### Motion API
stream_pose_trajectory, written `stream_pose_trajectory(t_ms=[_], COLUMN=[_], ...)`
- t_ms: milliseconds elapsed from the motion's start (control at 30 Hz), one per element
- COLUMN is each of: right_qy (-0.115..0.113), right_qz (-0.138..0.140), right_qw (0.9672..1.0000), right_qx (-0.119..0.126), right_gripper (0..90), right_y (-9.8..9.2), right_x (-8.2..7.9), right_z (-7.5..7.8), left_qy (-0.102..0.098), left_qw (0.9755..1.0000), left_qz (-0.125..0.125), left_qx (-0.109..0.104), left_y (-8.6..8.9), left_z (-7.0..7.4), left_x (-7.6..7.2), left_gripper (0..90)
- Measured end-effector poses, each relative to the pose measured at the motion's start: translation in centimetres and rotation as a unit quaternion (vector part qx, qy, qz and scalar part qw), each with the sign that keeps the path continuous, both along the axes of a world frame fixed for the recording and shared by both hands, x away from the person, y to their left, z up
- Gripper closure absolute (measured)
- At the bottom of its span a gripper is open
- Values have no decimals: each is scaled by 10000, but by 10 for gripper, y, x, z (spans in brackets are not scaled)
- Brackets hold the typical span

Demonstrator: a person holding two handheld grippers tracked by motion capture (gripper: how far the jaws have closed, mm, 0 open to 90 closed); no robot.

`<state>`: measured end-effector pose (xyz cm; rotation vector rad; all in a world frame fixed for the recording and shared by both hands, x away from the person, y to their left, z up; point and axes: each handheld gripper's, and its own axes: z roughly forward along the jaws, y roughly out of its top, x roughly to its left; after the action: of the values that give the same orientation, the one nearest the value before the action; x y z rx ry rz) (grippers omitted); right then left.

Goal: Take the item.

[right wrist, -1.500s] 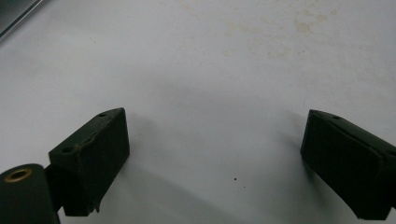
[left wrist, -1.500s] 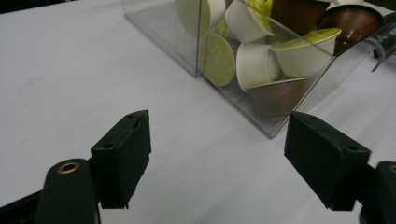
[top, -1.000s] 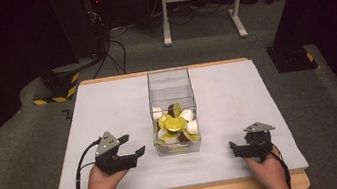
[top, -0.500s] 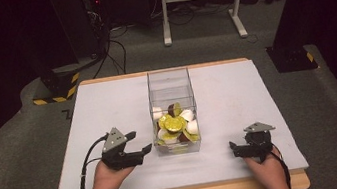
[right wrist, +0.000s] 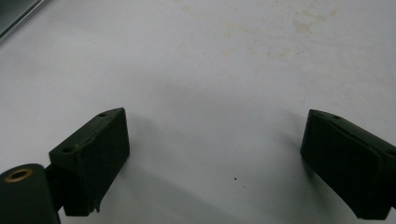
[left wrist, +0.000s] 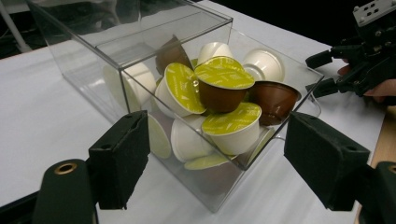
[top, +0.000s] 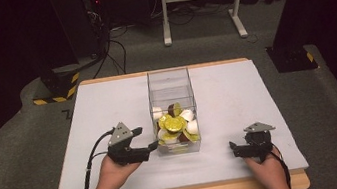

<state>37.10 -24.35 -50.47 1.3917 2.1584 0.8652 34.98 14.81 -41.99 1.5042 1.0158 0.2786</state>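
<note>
The step in hand looks like the approach: the left gripper (top: 149,139) has its jaws spread wide and empty, aimed at the near corner of the clear plastic box (left wrist: 140,70) that stands mid-worktop, and nothing is grasped yet. In the left gripper view the box's near corner sits between the two jaws and just ahead of them, with the heap of coffee capsules (left wrist: 219,100) behind the wall: green-lidded ones on top, white and brown bodies tumbled under and beside them. The capsule nearest the jaws is a white one with a green lid (left wrist: 232,127), lying on its side against the box's near wall. To my judgement the next move calls for lifting the jaws above the rim and coming down into the open top, since the clear wall stands squarely between the jaws and every capsule; closing from here would only pinch the corner of the box. The pile is loose, so a pick from the top is the safer one. The right gripper (top: 235,148) rests low on the white worktop (right wrist: 224,70), well apart from the box, its jaws also released and holding nothing, with only bare, faintly stained surface ahead of them.
</note>
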Motion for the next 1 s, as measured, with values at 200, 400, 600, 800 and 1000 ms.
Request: stream_pose_trajectory(t_ms=[200, 400, 600, 800, 1000], right_qy=[0, -1, -6, -7, -5], right_qz=[0, 0, -5, -5, -9], right_qw=[10000, 10000, 10000, 10000, 10000], right_qx=[0, 0, -1, 0, 4], right_gripper=[78, 78, 78, 78, 78], right_y=[0, 0, 0, 0, 0], right_x=[0, 0, 0, 0, 0], right_z=[0, 0, 0, 0, 0], left_qy=[-27, -47, -8, 17, 36], left_qw=[10000, 9999, 10000, 9999, 9997], left_qz=[-51, -86, -99, -156, -212], left_qx=[10, 47, -7, 47, 83], left_y=[-8, -14, -20, -24, -30], left_z=[2, 3, 1, -1, -3], left_x=[4, 9, 13, 18, 23], left_gripper=[233, 240, 247, 247, 255])
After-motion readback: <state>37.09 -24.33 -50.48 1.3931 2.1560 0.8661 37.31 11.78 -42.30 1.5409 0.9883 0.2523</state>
